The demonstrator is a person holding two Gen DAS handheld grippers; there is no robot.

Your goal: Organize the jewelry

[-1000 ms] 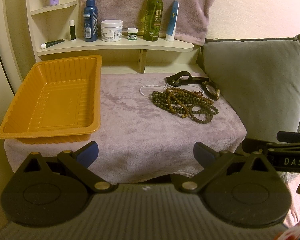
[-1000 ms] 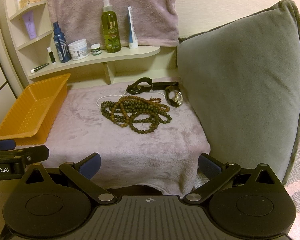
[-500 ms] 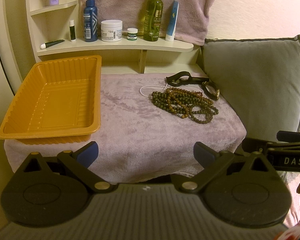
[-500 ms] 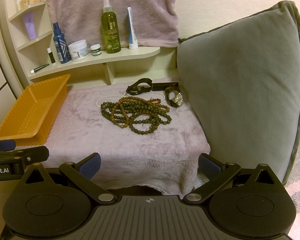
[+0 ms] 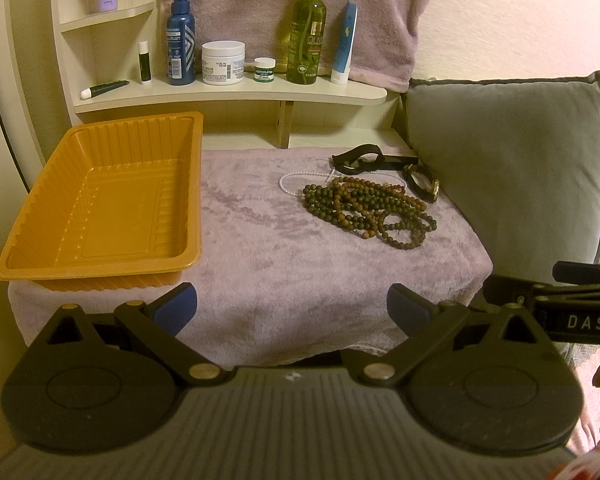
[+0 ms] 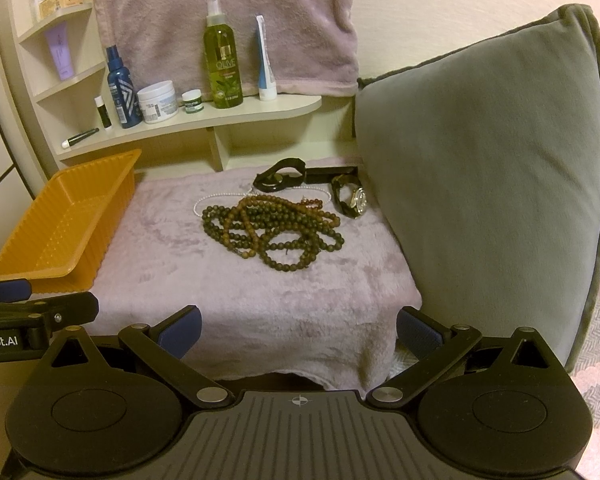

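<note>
A tangle of brown and dark green bead necklaces [image 6: 272, 228] lies on the mauve plush cloth [image 6: 228, 292], also in the left wrist view [image 5: 364, 212]. Behind it lie a thin white pearl strand [image 6: 220, 196], a black band [image 6: 280, 174] and a wristwatch [image 6: 352, 200]. An empty orange tray [image 5: 100, 200] stands on the left of the cloth [image 5: 280, 264]. My left gripper [image 5: 292, 308] and right gripper [image 6: 298, 330] are both open and empty, held short of the cloth's front edge.
A grey cushion [image 6: 480, 180] stands against the cloth's right side. A cream shelf [image 5: 228, 92] behind carries bottles, jars and tubes, with a mauve towel [image 6: 220, 20] hanging above. The right gripper shows side-on in the left wrist view [image 5: 572, 304].
</note>
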